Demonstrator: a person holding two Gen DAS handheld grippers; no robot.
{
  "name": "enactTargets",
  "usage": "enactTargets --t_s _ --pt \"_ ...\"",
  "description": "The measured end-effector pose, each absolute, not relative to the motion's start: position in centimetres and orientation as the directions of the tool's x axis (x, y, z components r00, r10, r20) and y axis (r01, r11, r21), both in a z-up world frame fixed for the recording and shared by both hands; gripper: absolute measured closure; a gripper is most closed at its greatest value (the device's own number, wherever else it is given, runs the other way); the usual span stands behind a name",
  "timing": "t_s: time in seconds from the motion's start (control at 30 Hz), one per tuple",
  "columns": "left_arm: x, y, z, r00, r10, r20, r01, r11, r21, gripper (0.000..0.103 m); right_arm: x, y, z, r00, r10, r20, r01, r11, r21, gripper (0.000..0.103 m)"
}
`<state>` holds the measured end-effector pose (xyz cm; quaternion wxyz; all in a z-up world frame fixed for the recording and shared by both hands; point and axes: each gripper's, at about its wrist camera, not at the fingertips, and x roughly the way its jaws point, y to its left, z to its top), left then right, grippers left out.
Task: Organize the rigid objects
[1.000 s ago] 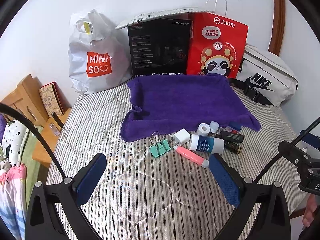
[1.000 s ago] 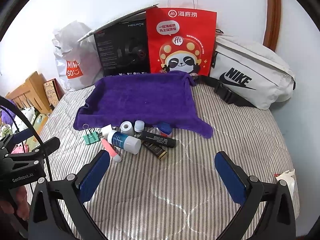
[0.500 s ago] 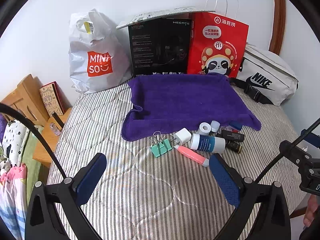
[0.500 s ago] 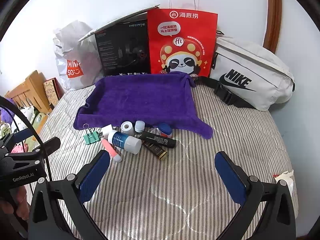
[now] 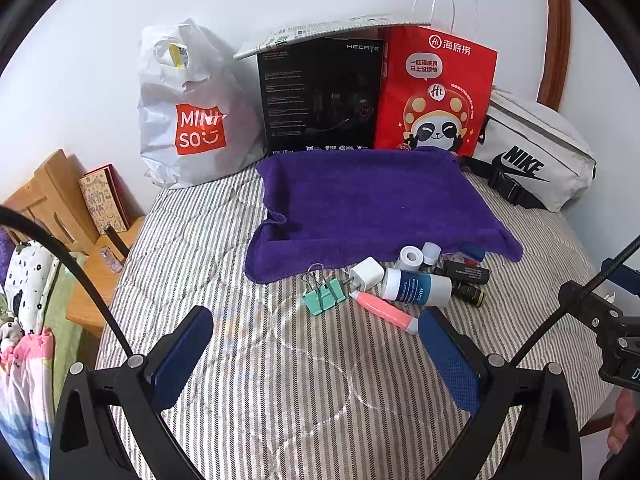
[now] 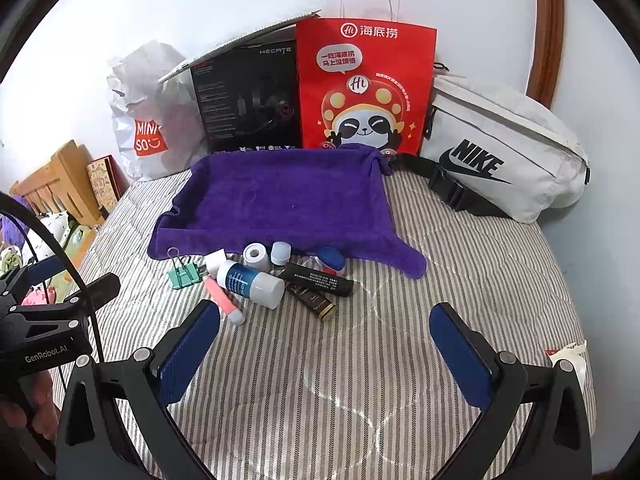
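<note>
Two grippers hovering over the striped bed (image 6: 460, 264), both spread wide and gripping nothing.

I'm holding my left gripper (image 5: 316, 344) and right gripper (image 6: 324, 344) just short of the pile sitting at the purple towel's (image 6: 288, 196) front edge: green binder clip (image 5: 323, 297), pink tube (image 5: 383, 311), white-and-blue bottle (image 6: 253, 282), white charger (image 5: 367, 273), black tube (image 6: 318, 278), all bunched together.

fuzzy cloth towel (image 5: 372, 204), glossy paper bag (image 5: 436, 92)
</note>
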<state>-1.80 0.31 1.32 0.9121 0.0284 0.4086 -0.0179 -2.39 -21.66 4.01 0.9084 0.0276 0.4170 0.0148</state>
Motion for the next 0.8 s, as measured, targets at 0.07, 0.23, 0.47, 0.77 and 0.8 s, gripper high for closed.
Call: enactTargets --t_s 0.07,0.23,0.47,0.77,0.8 --pt "-1.8 0.3 1.4 0.665 -0.011 -0.747 0.056 0.998 0.035 0.000 -2.4 -21.6 4.0 0.652 0.048 -0.757 -0.005 0.998 0.059 0.000" --pt "-1.7 0.3 1.4 0.664 -0.013 -0.747 0.058 0.998 0.035 0.000 -2.6 -21.5 4.1 0.657 0.050 -0.752 -0.007 0.998 0.061 0.000" --pt "-1.4 -0.1 1.1 0.663 -0.017 -0.748 0.072 0.997 0.042 0.000 -2.5 -21.5 4.0 0.653 0.048 -0.756 -0.004 0.998 0.060 0.000" --pt "0.1 0.5 -1.5 0.632 -0.021 -0.775 0.080 0.996 0.038 0.000 -1.7 -22.2 2.9 0.654 0.041 -0.755 -0.002 0.999 0.052 0.000" --pt "0.4 0.6 -2.0 0.627 -0.025 -0.779 0.083 0.996 0.035 0.000 -1.6 -22.2 2.7 0.657 0.038 -0.753 -0.001 0.999 0.049 0.000"
